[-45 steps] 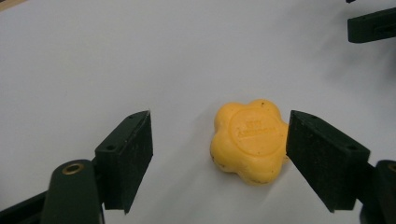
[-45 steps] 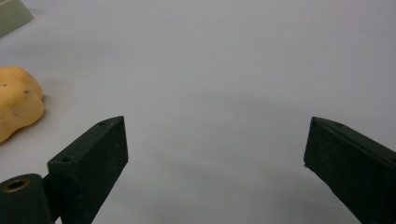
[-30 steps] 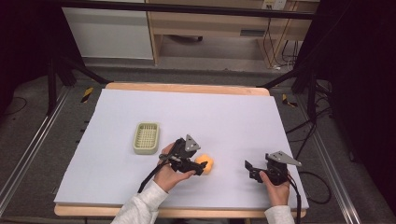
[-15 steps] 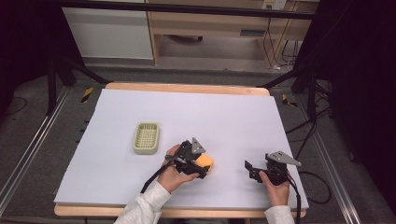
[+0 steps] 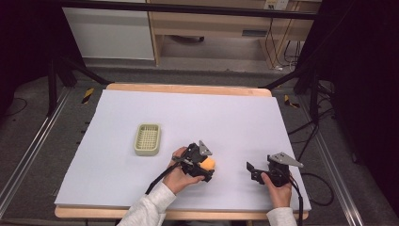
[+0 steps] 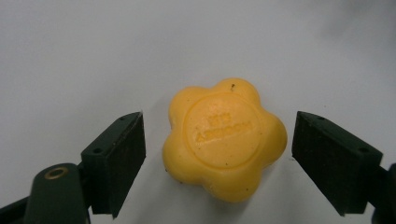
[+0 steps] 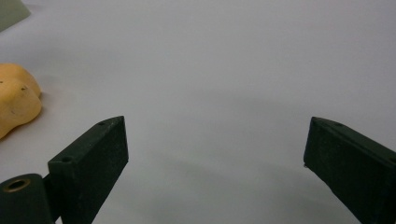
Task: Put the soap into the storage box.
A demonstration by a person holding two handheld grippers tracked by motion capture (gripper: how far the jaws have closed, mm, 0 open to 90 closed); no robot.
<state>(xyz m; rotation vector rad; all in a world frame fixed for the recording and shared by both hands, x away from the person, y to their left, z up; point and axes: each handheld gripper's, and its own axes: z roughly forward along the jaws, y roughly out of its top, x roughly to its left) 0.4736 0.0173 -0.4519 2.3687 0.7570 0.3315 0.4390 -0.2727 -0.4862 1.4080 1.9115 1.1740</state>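
Note:
A yellow flower-shaped soap bar [image 6: 224,139] with a round stamped face lies on the white table cover. It shows as an orange-yellow lump [image 5: 208,164] in the high view and at the left edge of the right gripper view [image 7: 16,100]. My left gripper [image 6: 219,158] is open, one jaw on each side of the soap, neither touching it. In the high view this gripper [image 5: 203,168] sits over the soap near the table's front. My right gripper [image 5: 251,171] rests farther right, open [image 7: 215,168] with bare cover between its jaws.
A pale green ribbed soap dish [image 5: 147,139] stands left of the soap, empty. The white cover [image 5: 197,117] spreads over a wooden table whose front edge [image 5: 94,213] is close to the hands. Cables trail from both grippers; dark frame legs flank the table.
My left gripper has shifted a little to the right and down over the soap, which now lies between its open jaws. The right gripper has stayed put.

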